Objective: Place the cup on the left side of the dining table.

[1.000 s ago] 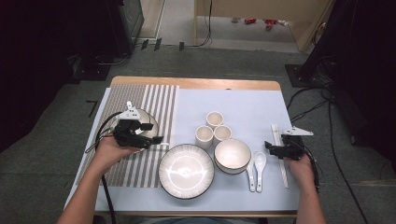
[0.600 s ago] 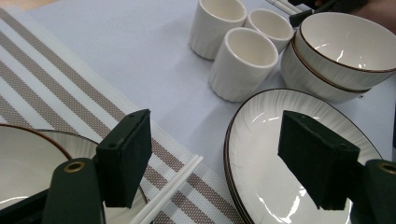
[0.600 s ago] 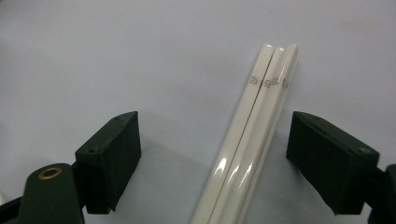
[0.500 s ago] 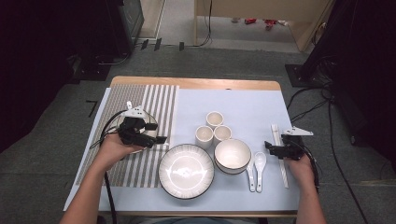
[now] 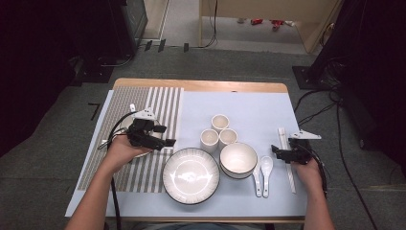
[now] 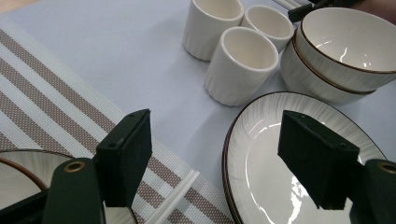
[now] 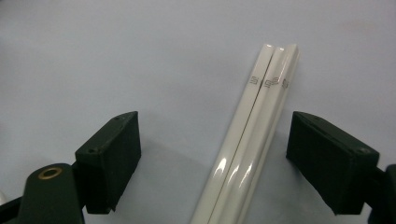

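Your left hand-held gripper (image 5: 165,135) has shifted slightly toward the plate (image 5: 191,175) since a second ago, while your right hand-held gripper (image 5: 277,152) has held its place beside the chopsticks (image 5: 287,158). Seen from above, the left one hovers over the striped mat (image 5: 143,103), above a small dish (image 5: 125,125) that lies under your hand, its jaws pointing toward the plate. Its own view shows the jaws wide apart with nothing between them, the plate's rim under the right jaw and a white stick (image 6: 173,199) on the mat just below. Three cups (image 5: 219,132) stand clustered behind the plate, near a stack of bowls (image 5: 238,160) at the plate's right. Two spoons (image 5: 263,170) lie side by side between the bowls and the chopsticks. Your right jaws also stand released; in the right gripper view the chopsticks (image 7: 252,140) lie flat on the blue surface (image 5: 249,108) between them, nearer the right jaw and touching neither.
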Demonstrator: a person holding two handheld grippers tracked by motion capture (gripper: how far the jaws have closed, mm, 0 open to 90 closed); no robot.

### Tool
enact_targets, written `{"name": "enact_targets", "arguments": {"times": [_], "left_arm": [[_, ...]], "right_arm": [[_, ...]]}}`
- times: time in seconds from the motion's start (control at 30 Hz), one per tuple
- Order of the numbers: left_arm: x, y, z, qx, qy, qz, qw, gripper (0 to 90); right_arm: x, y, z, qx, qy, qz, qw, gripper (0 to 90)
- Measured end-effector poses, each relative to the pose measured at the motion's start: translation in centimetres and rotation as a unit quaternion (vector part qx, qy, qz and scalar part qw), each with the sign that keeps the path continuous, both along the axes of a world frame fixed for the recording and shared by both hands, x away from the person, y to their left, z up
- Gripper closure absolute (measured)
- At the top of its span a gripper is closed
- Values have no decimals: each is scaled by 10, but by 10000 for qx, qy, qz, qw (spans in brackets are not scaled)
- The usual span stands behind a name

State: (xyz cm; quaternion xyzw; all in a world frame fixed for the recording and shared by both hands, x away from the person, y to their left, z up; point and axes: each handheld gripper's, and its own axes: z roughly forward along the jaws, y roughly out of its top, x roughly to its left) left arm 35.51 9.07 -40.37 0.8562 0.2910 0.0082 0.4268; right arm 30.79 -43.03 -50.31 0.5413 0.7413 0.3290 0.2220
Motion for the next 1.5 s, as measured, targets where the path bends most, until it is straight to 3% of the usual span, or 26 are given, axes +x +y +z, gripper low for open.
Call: {"name": "enact_targets", "arguments": {"times": [0.2,0.4,0.63,0.77,1.03,1.5], "left_arm": [[-3,-4,1,-91,-90,34,9999,265],[-4,-11,-1,-41,-145,-27,9999,265],[-1,-15,-2,-81,-222,73,9997,272],[1,-18,-2,-114,-209,74,9997,309],[2,-26,-5,-191,-148,18,9997,293],[1,-32,-7,-246,-224,45,9994,321]], "right_arm": [[0,0,0,-2,1,1,10000,174],[0,0,0,-3,1,0,10000,174],[0,0,0,-5,1,0,10000,174],[0,0,0,-6,1,-2,10000,174],[0,0,0,-6,0,0,10000,174],[0,0,0,-5,-1,0,10000,174]]}}
